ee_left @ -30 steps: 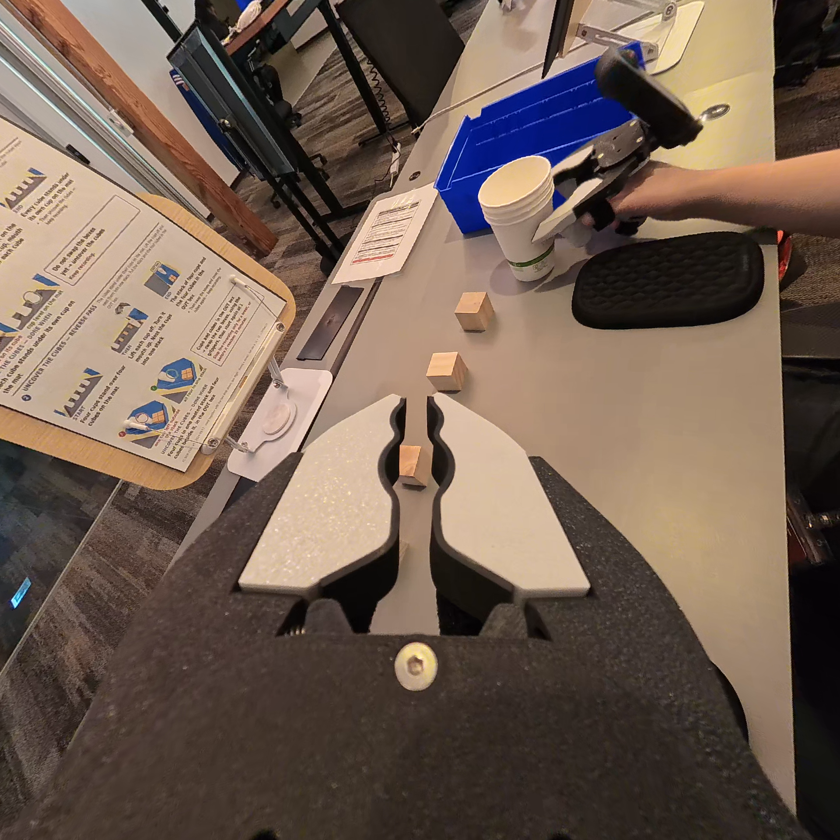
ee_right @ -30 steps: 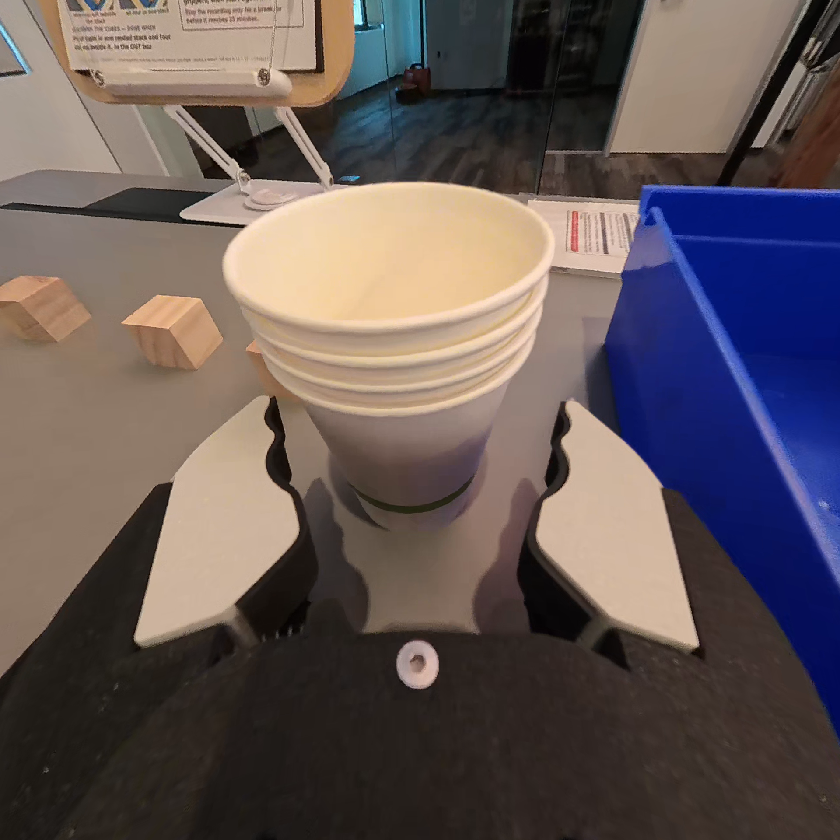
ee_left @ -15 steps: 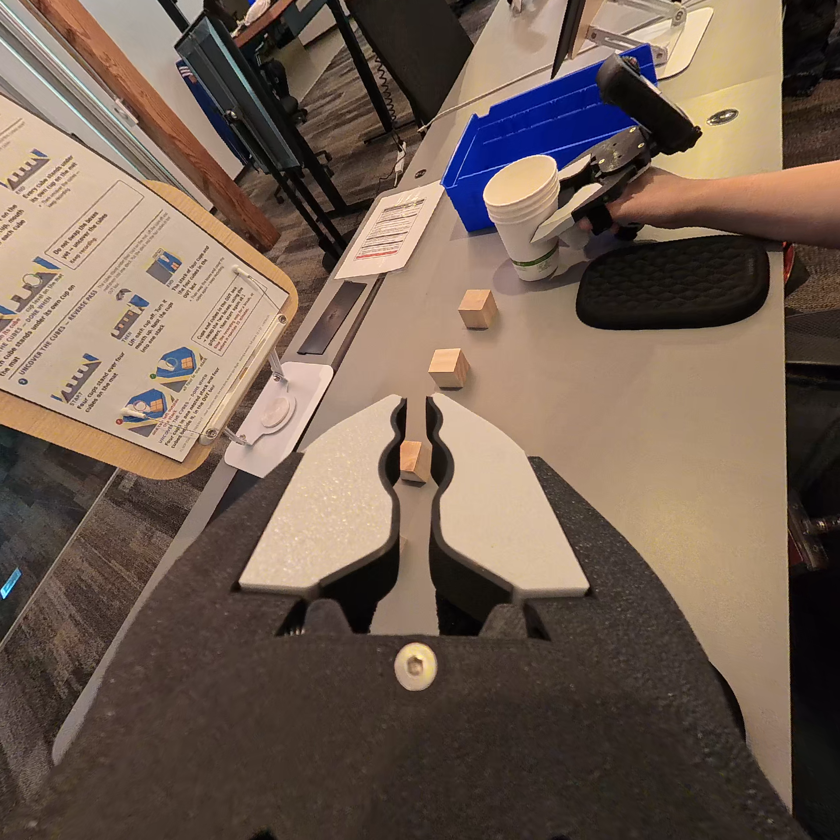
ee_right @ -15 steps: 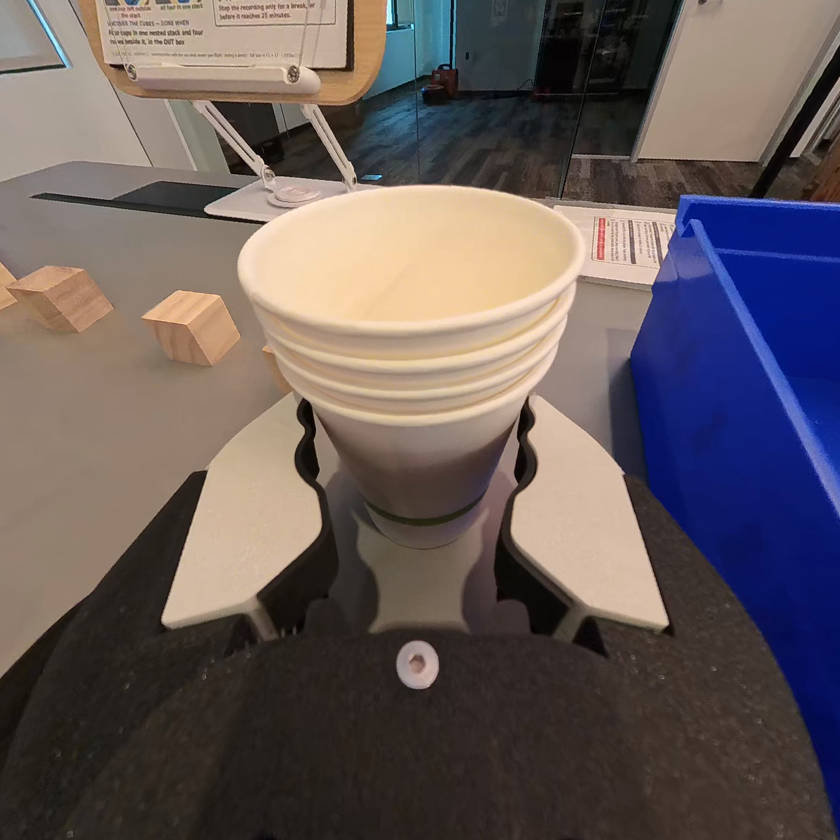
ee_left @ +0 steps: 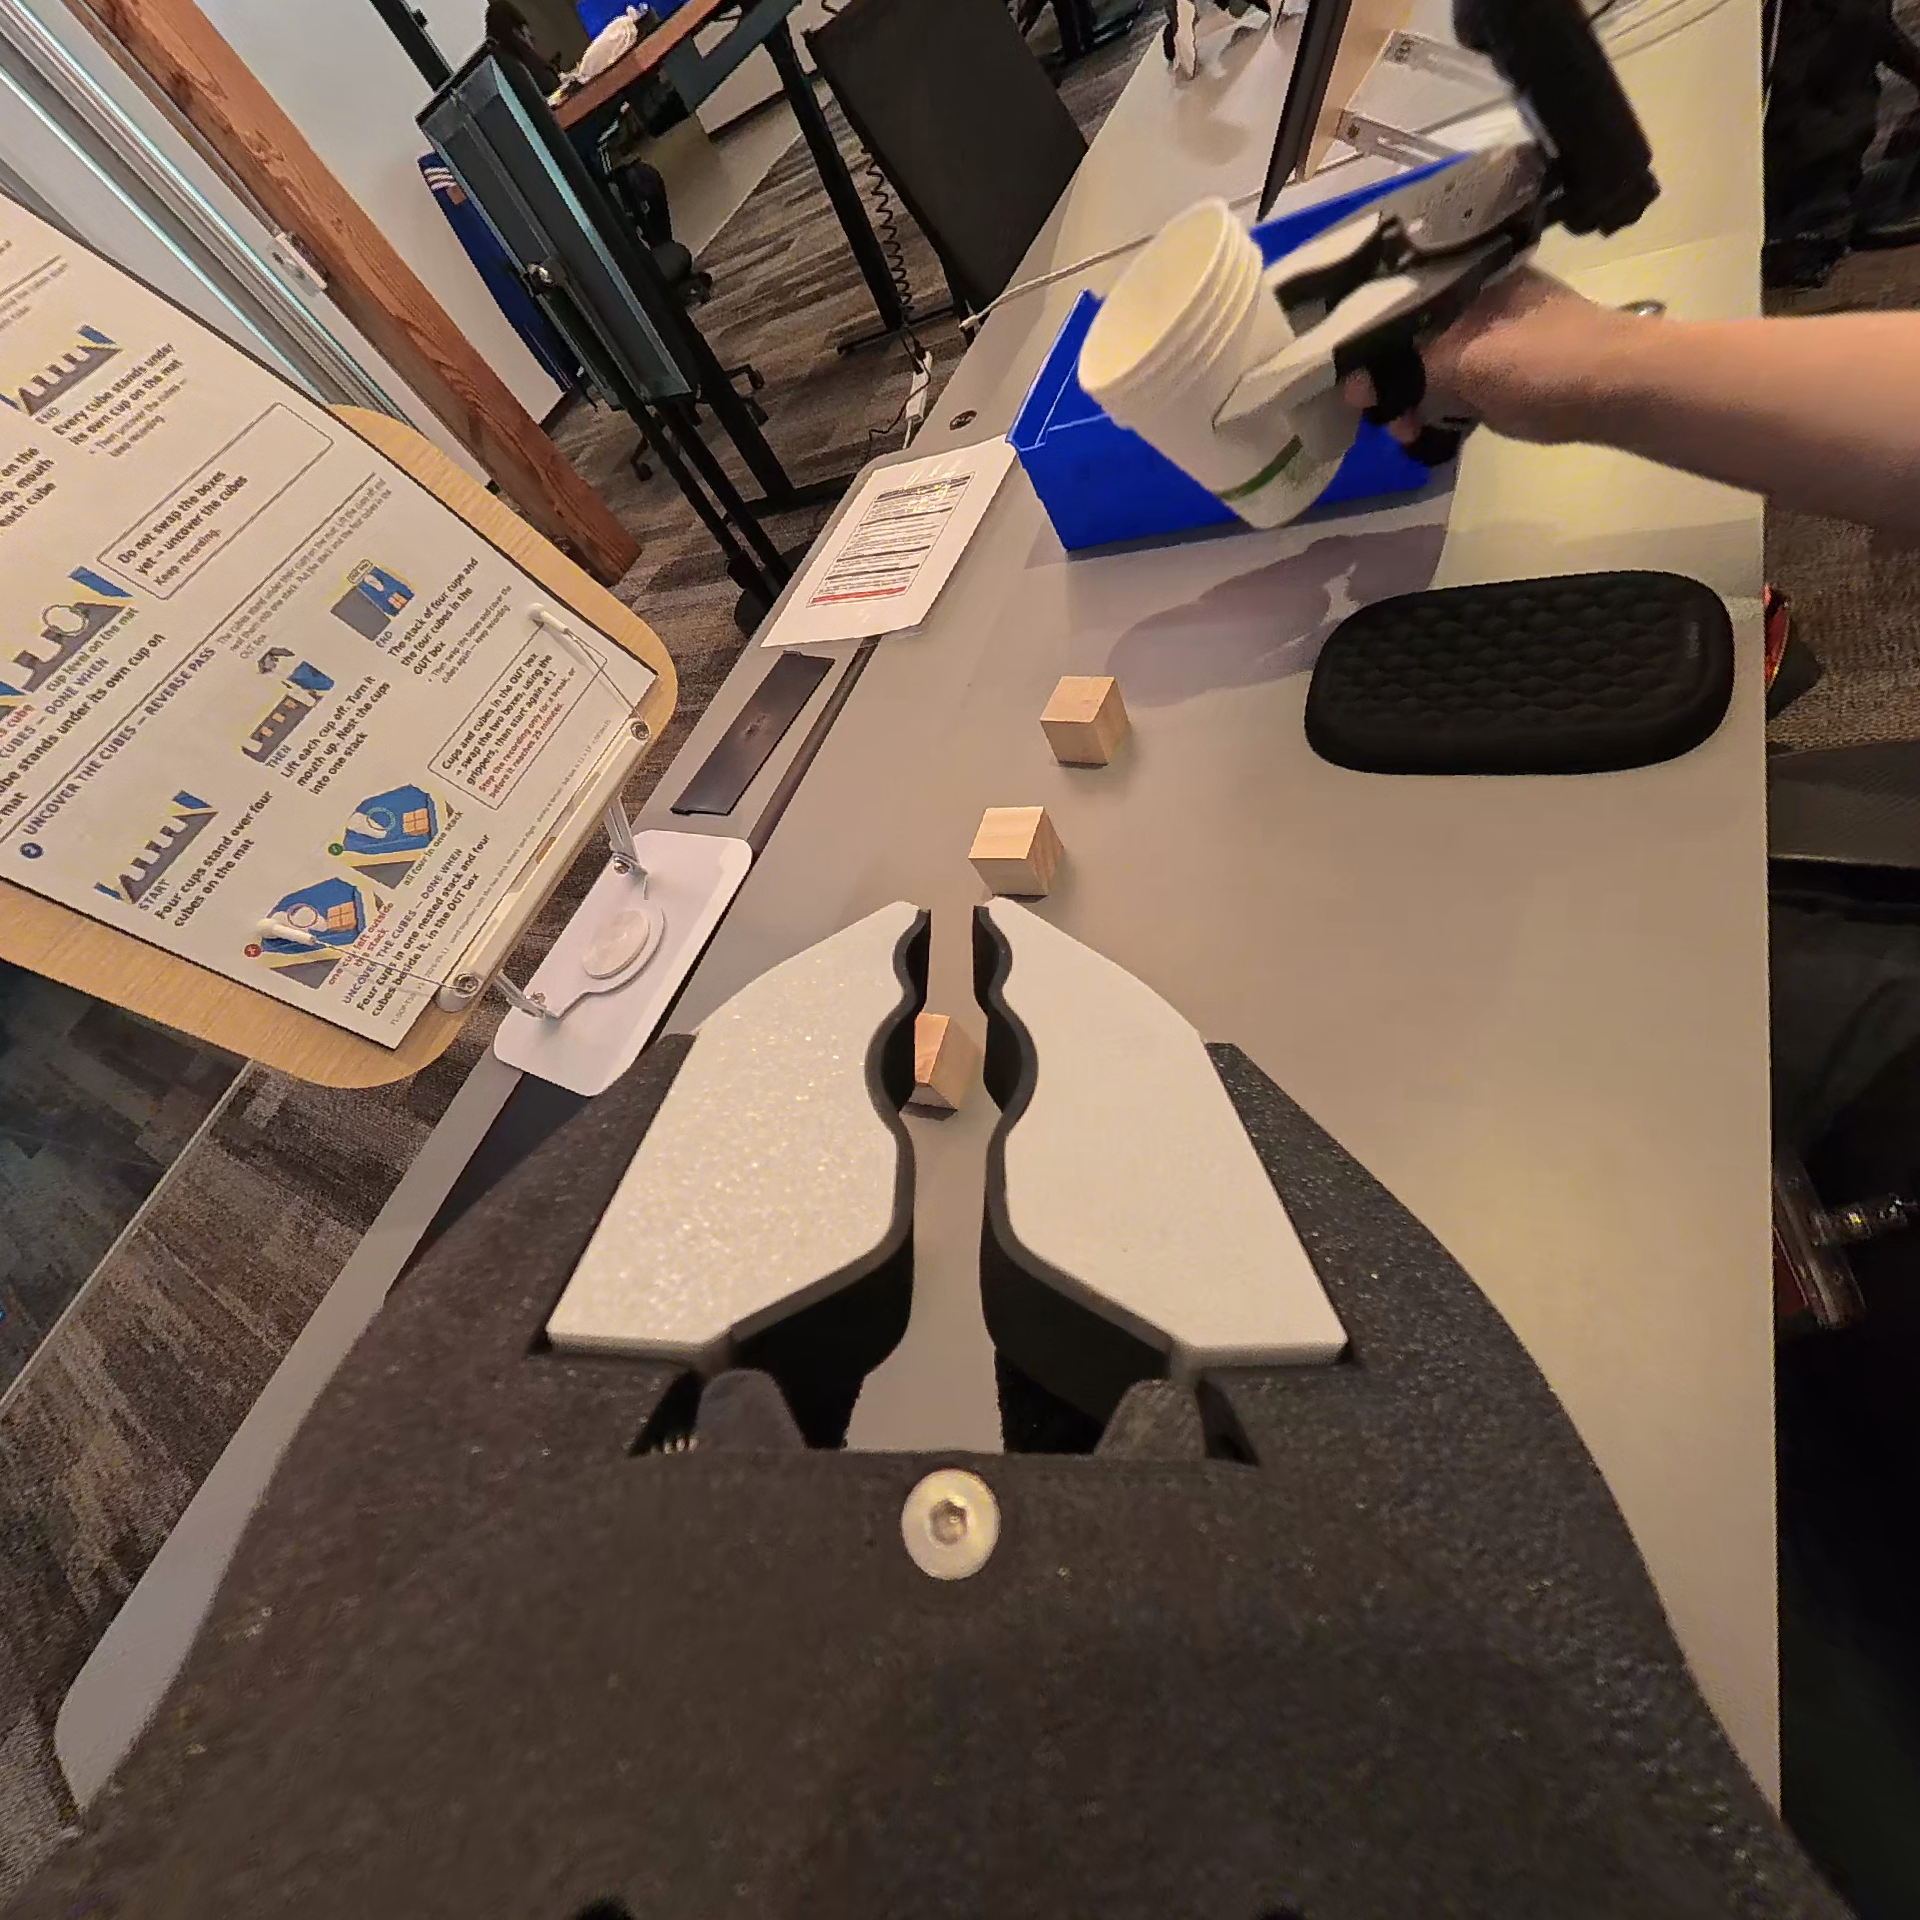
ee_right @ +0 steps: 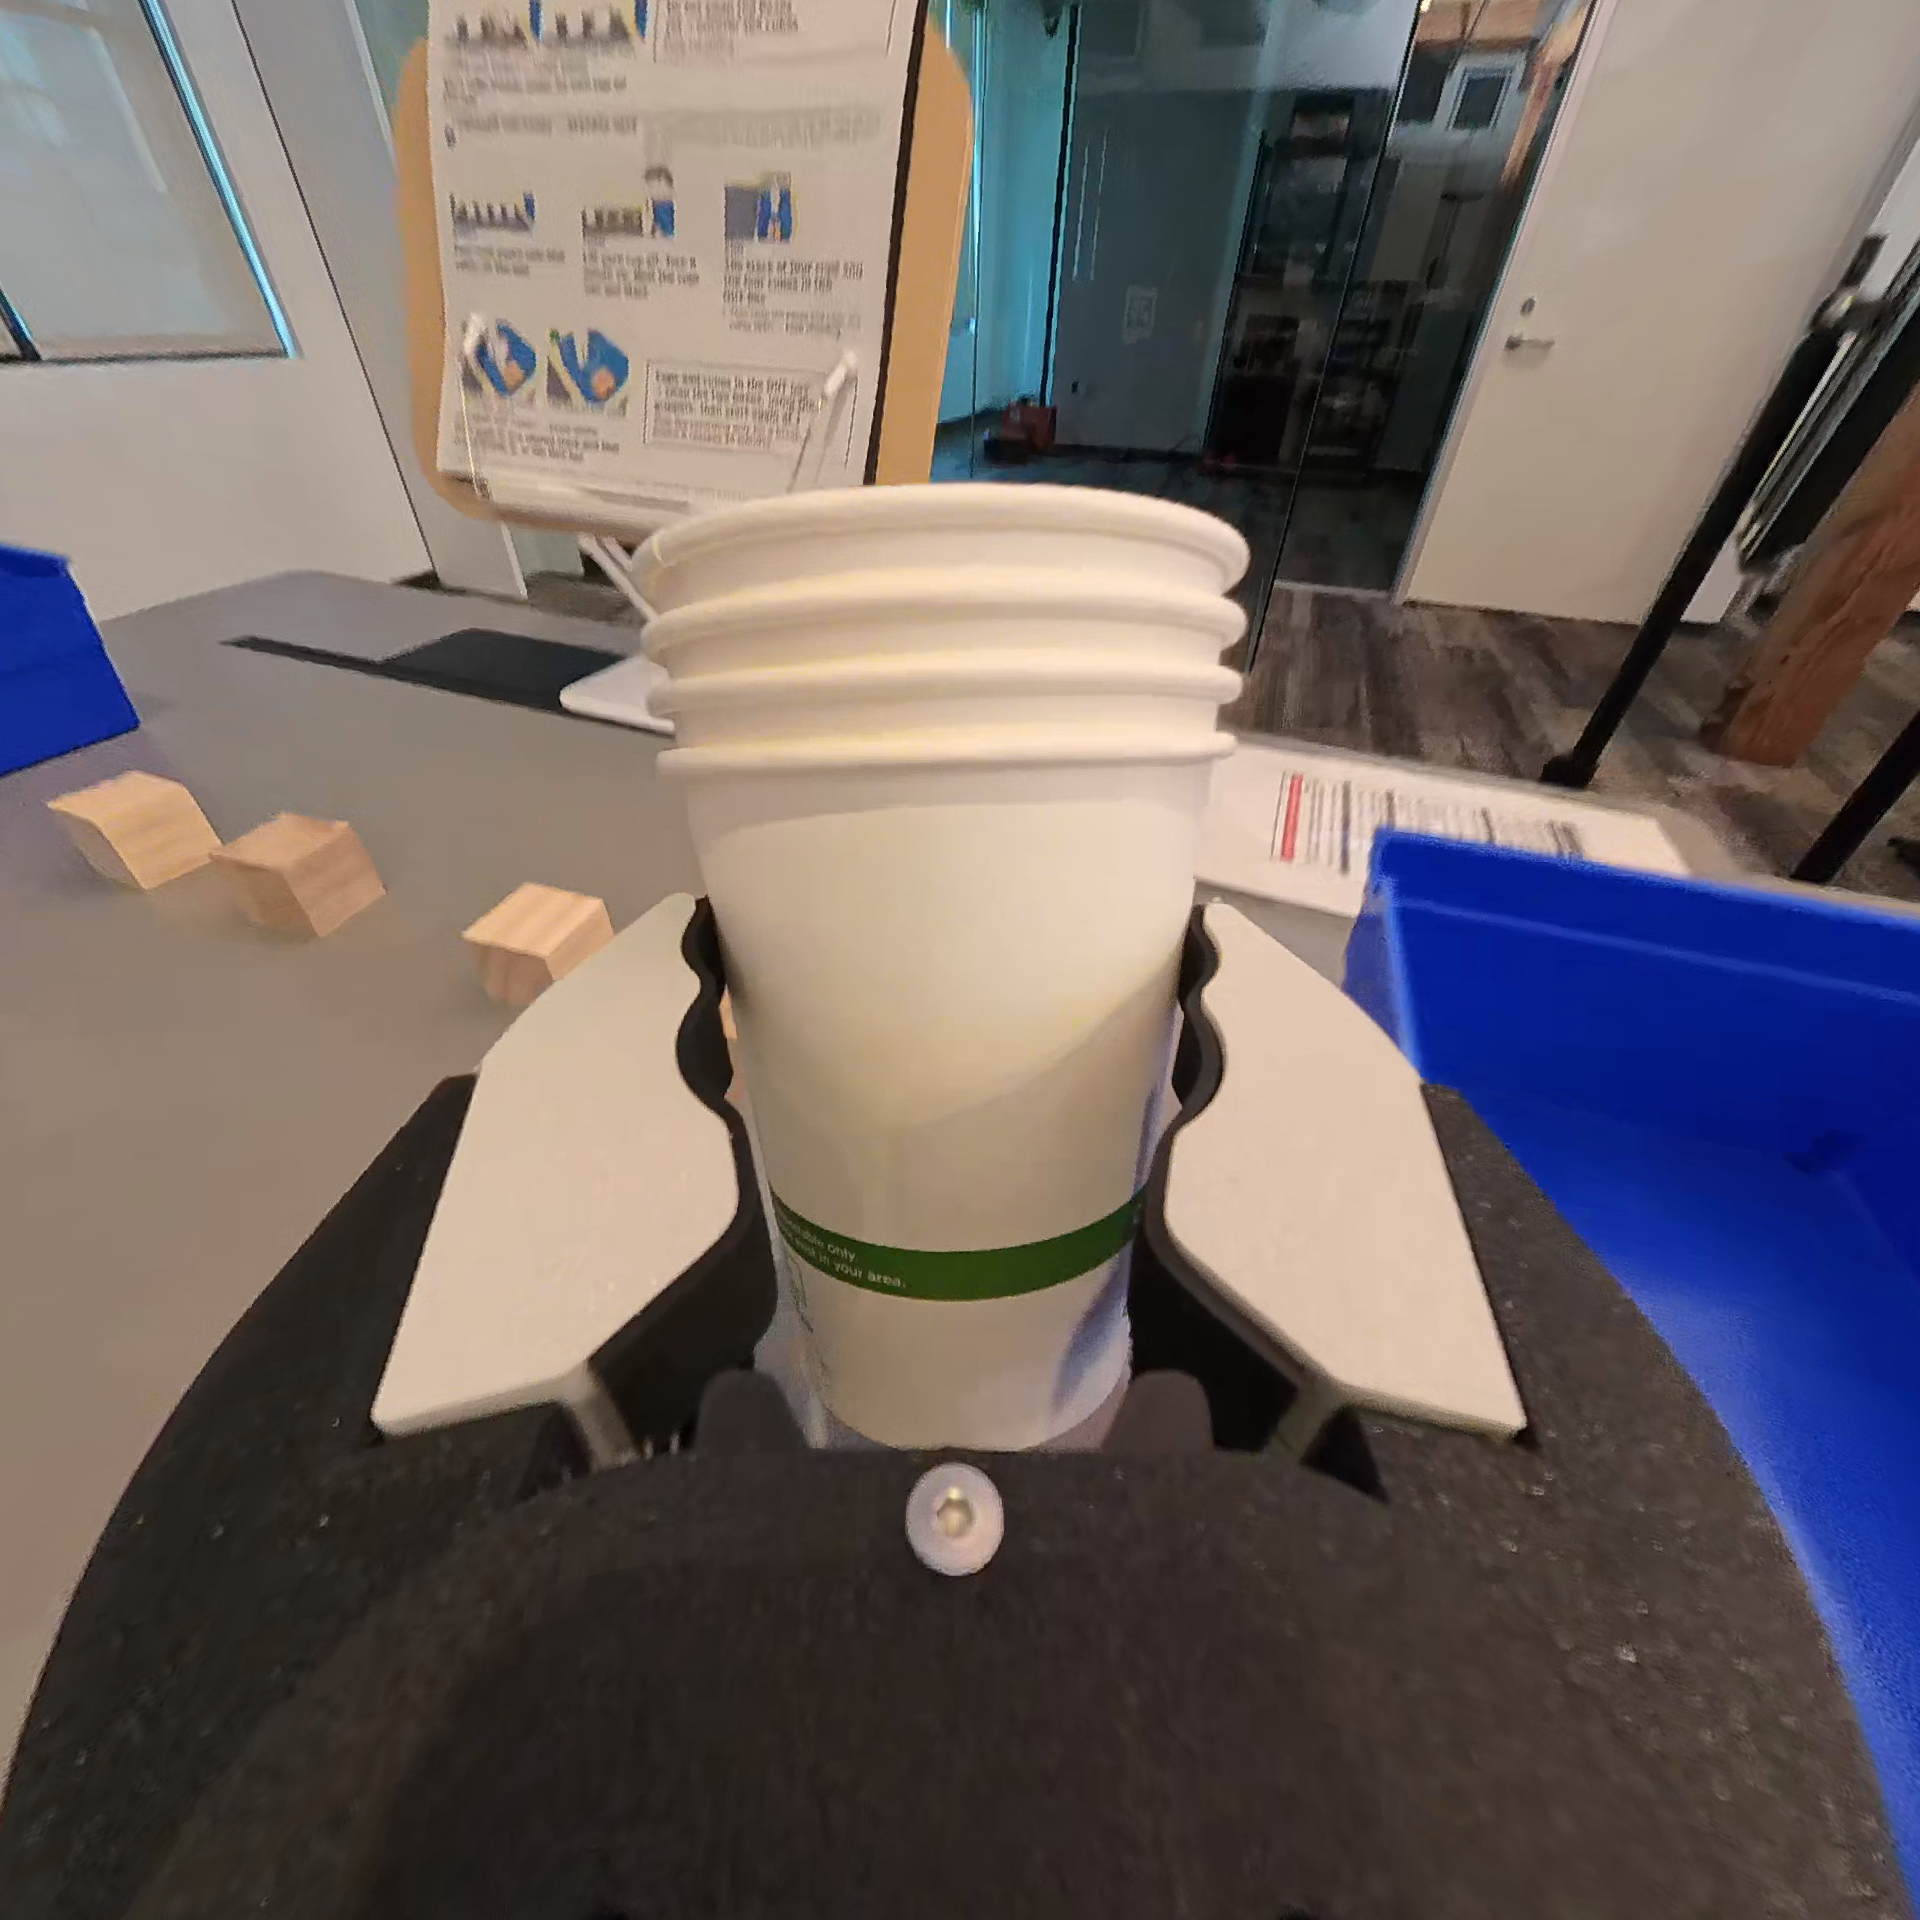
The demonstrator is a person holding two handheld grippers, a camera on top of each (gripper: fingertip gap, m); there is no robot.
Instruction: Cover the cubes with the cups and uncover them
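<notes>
Three wooden cubes (ee_left: 1084, 720), (ee_left: 1016, 850), (ee_left: 943, 1060) lie in a row on the grey table (ee_left: 1299, 1039). My left gripper (ee_left: 948, 914) hovers over the nearest cube. Its jaws are nearly closed and empty, and the cube shows through the gap. My right gripper (ee_right: 951, 925) is shut on a nested stack of white paper cups (ee_right: 956, 935) with a green band. In the left wrist view the right gripper (ee_left: 1278, 343) holds the stack (ee_left: 1174, 343) above the table, tilted with the mouths toward the left. The cubes also show in the right wrist view (ee_right: 135, 826), (ee_right: 301, 873), (ee_right: 540, 935).
A blue bin (ee_left: 1122, 488) stands behind the lifted stack, close on the right in the right wrist view (ee_right: 1662, 1091). A black mat (ee_left: 1517, 675) lies at the right table edge. An instruction board on a stand (ee_left: 260, 675) and a paper sheet (ee_left: 883, 551) are on the left.
My right gripper closed on the cup stack, lifted it off the table and tilted it. My left gripper has stayed over the nearest cube.
</notes>
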